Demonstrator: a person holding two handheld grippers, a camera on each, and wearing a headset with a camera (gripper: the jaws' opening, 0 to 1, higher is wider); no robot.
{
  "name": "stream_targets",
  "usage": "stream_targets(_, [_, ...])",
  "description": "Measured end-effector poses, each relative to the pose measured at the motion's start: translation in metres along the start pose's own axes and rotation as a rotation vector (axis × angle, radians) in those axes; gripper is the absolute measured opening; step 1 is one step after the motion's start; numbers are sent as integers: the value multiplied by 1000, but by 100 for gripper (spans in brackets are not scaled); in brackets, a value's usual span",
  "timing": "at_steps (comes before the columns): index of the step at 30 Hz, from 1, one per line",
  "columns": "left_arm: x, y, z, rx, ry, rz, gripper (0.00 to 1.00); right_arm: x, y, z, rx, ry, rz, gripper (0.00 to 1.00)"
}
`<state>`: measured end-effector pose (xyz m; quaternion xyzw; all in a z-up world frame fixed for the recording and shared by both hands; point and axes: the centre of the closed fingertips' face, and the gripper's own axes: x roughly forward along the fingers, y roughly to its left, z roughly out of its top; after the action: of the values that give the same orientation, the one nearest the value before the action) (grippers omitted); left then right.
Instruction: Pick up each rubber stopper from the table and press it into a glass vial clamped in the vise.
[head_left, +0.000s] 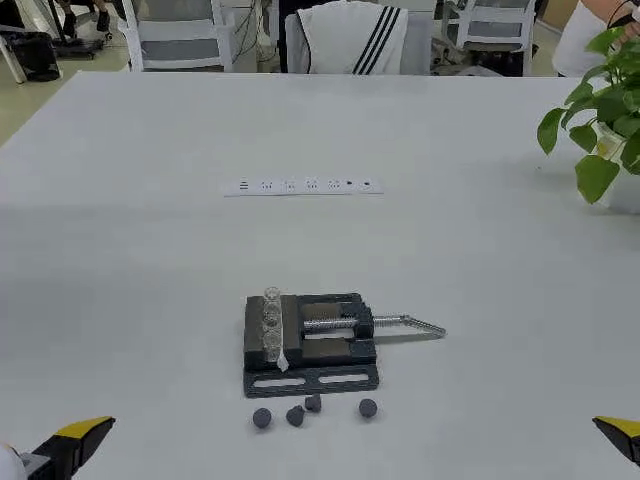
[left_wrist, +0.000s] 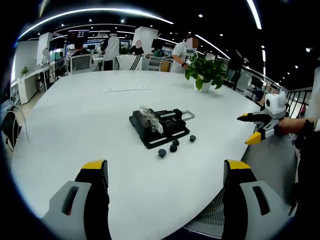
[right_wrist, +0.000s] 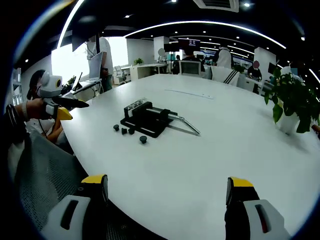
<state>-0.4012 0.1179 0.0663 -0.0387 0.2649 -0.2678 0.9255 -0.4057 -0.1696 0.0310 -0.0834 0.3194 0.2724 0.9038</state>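
Note:
A black vise (head_left: 310, 348) stands on the white table (head_left: 150, 250), its screw handle pointing right. Clear glass vials (head_left: 272, 318) stand upright in a row in its left jaws. Several dark grey rubber stoppers (head_left: 295, 415) lie loose on the table just in front of the vise. My left gripper (left_wrist: 165, 172) is open and holds nothing, well short of the vise (left_wrist: 160, 125); its yellow-tipped finger (head_left: 80, 435) shows at the lower left. My right gripper (right_wrist: 167, 182) is open too, far from the vise (right_wrist: 147, 117), with one tip (head_left: 618, 432) at the lower right.
A white power strip (head_left: 300, 186) lies beyond the vise. A potted plant (head_left: 600, 110) stands at the far right. Chairs (head_left: 350, 38) line the table's far edge. People stand in the background office.

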Motion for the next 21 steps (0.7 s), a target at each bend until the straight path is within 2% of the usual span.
stream_targets(7, [1, 1, 3, 30, -9, -3, 95, 1, 5, -1, -6, 13, 9, 98])
stream_targets(11, [1, 1, 3, 25, -14, -1, 95, 1, 7, -2, -10, 20, 13, 98])
stream_targets(15, [0, 2, -1, 39, 4, 6, 95, 2, 7, -4, -11, 30, 22, 98])
stream_targets(21, [-1, 5, -5, 30, 14, 15, 95, 6, 7, -7, -7, 46, 47, 97])
